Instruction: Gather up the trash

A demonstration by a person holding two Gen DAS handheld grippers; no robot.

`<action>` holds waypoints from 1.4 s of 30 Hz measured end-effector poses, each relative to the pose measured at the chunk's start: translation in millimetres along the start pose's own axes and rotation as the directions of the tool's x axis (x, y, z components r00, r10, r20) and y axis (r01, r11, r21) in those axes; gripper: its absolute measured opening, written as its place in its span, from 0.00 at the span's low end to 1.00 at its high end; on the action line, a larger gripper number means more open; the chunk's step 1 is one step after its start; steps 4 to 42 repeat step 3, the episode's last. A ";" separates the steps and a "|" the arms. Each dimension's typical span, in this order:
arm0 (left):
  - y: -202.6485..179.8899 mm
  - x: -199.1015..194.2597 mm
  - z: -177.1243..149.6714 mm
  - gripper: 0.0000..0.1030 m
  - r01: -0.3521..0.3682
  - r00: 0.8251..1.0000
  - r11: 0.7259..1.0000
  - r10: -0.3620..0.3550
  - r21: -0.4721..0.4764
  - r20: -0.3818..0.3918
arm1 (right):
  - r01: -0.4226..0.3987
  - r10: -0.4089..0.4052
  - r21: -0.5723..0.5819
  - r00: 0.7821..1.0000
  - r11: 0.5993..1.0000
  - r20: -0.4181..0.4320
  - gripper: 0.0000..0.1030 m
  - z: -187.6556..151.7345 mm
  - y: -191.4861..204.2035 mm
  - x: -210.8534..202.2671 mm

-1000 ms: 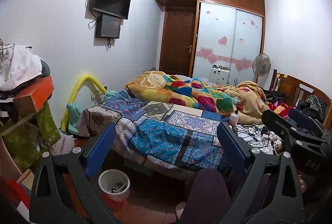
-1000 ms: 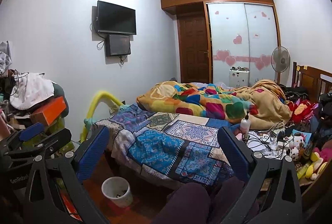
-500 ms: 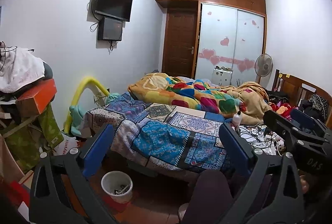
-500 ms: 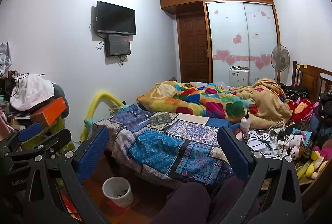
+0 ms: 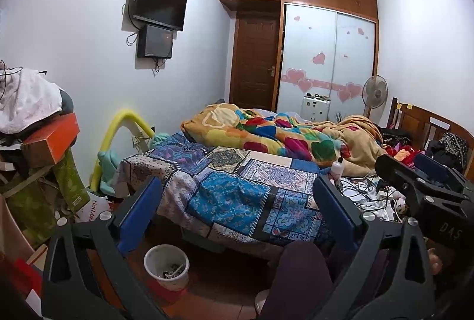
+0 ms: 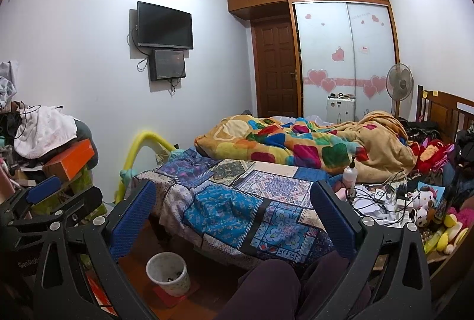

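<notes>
A small white trash bin (image 5: 166, 266) (image 6: 168, 272) stands on the reddish floor by the foot of the bed, with some scraps inside. My left gripper (image 5: 237, 201) hangs open above it, blue pads wide apart, holding nothing. My right gripper (image 6: 232, 201) is likewise open and holds nothing; it also shows at the right edge of the left wrist view. White papers and cables (image 6: 376, 198) lie tangled on the bed's near right corner beside a white pump bottle (image 6: 349, 174). A person's dark trouser leg (image 6: 266, 287) is in the foreground.
A bed with a patchwork cover (image 5: 237, 189) and a colourful quilt (image 6: 296, 142) fills the middle. A heap of boxes and clothes (image 5: 35, 142) crowds the left. Plush toys (image 6: 429, 201) pile at the right. A fan (image 6: 400, 86), wardrobe and door stand at the back.
Both views have tilted and shifted slightly; the bin sits a little nearer the lower middle. Both grippers stay open and nothing was picked up.
</notes>
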State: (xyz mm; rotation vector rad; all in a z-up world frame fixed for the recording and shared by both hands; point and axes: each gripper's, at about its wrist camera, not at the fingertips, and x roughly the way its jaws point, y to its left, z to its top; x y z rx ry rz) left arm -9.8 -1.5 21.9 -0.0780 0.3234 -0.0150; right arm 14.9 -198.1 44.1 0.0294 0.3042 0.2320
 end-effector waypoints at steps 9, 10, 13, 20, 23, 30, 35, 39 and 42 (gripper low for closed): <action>-0.8 3.8 -1.1 0.99 -0.003 1.000 1.000 0.003 0.000 -0.009 | 0.001 -0.001 0.001 1.000 1.000 -0.010 1.00 -0.2 0.5 2.4; -0.8 3.8 -1.1 0.99 -0.003 1.000 1.000 0.003 0.000 -0.009 | 0.001 -0.001 0.001 1.000 1.000 -0.010 1.00 -0.2 0.5 2.4; -0.8 3.8 -1.1 0.99 -0.003 1.000 1.000 0.003 0.000 -0.009 | 0.001 -0.001 0.001 1.000 1.000 -0.010 1.00 -0.2 0.5 2.4; -0.8 3.8 -1.1 0.99 -0.003 1.000 1.000 0.003 0.000 -0.009 | 0.001 -0.001 0.001 1.000 1.000 -0.010 1.00 -0.2 0.5 2.4; -0.8 3.8 -1.1 0.99 -0.003 1.000 1.000 0.003 0.000 -0.009 | 0.001 -0.001 0.001 1.000 1.000 -0.010 1.00 -0.2 0.5 2.4; -0.8 3.8 -1.1 0.99 -0.003 1.000 1.000 0.003 0.000 -0.009 | 0.001 -0.001 0.001 1.000 1.000 -0.010 1.00 -0.2 0.5 2.4; -0.8 3.8 -1.1 0.99 -0.003 1.000 1.000 0.003 0.000 -0.009 | 0.001 -0.001 0.001 1.000 1.000 -0.010 1.00 -0.2 0.5 2.4; -0.8 3.8 -1.1 0.99 -0.003 1.000 1.000 0.003 0.000 -0.009 | 0.001 -0.001 0.001 1.000 1.000 -0.010 1.00 -0.2 0.5 2.4; -0.8 3.8 -1.1 0.99 -0.003 1.000 1.000 0.003 0.000 -0.009 | 0.001 -0.001 0.001 1.000 1.000 -0.010 1.00 -0.2 0.5 2.4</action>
